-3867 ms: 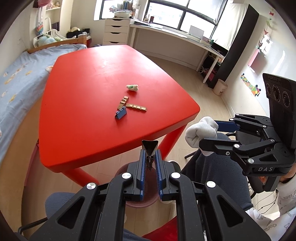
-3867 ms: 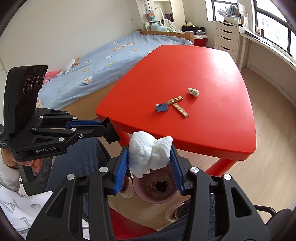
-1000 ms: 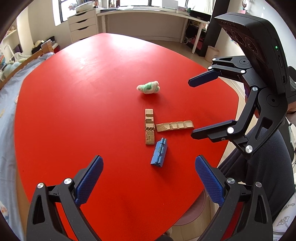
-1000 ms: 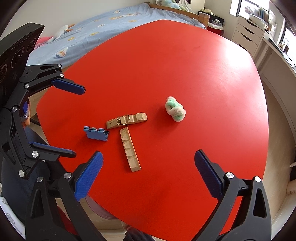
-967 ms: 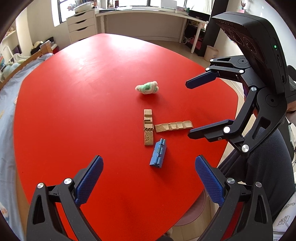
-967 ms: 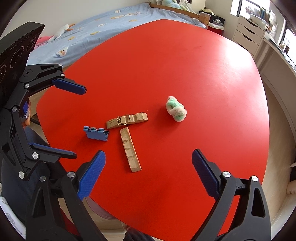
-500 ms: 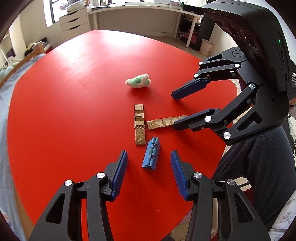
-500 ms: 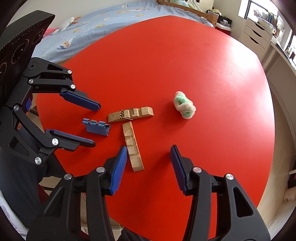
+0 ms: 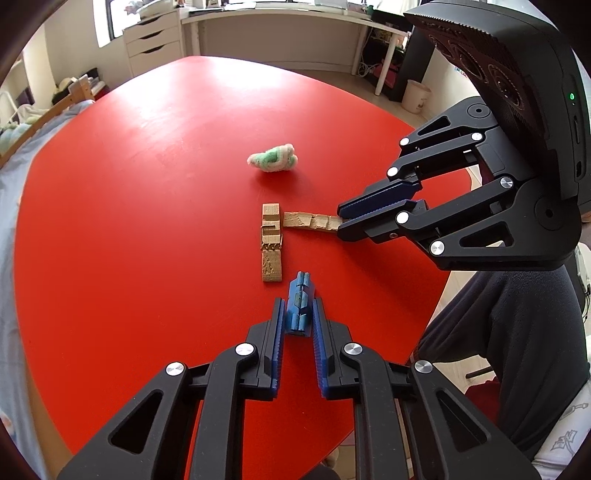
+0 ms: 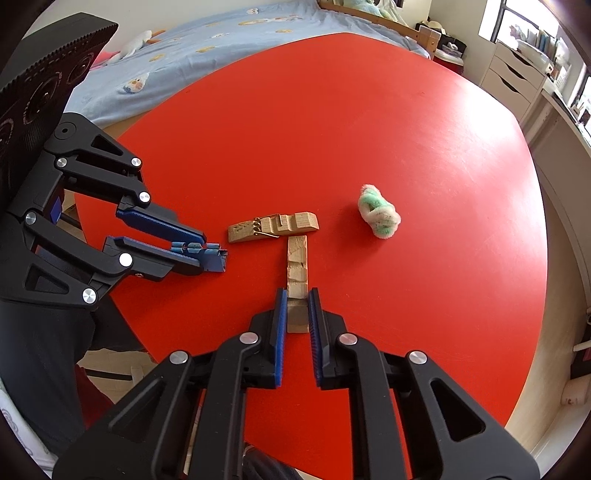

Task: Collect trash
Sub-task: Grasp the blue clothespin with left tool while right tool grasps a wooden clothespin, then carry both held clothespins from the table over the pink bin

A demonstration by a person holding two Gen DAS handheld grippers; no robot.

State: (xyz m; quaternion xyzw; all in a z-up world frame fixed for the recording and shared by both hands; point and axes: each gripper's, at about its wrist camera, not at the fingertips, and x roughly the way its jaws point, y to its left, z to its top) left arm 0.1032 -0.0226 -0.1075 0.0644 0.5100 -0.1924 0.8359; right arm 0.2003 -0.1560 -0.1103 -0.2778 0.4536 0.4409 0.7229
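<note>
On the red table [image 9: 147, 184] lie a blue clothespin half [image 9: 300, 295], two wooden clothespin halves and a green-and-white fluffy ball [image 9: 273, 159]. My left gripper [image 9: 298, 306] is closing its jaws on the blue half, and the pads touch both its sides. My right gripper [image 10: 296, 295] is closing its jaws on the near end of one wooden half [image 10: 297, 258]. The other wooden half [image 10: 273, 227], with a wire spring, lies crosswise just beyond it. In the right wrist view the left gripper [image 10: 207, 251] holds the blue half [image 10: 212, 254] low over the table.
A bed with a blue sheet [image 10: 221, 33] runs along the table's far side. White drawers [image 9: 151, 40] and a long desk stand by the windows, with a small bin [image 9: 415, 96] on the floor. The person's dark-clad leg [image 9: 517, 350] is at the table's near edge.
Both grippers came closer to the table and their jaws went from wide open to closed, the left around the blue half, the right around the wooden half.
</note>
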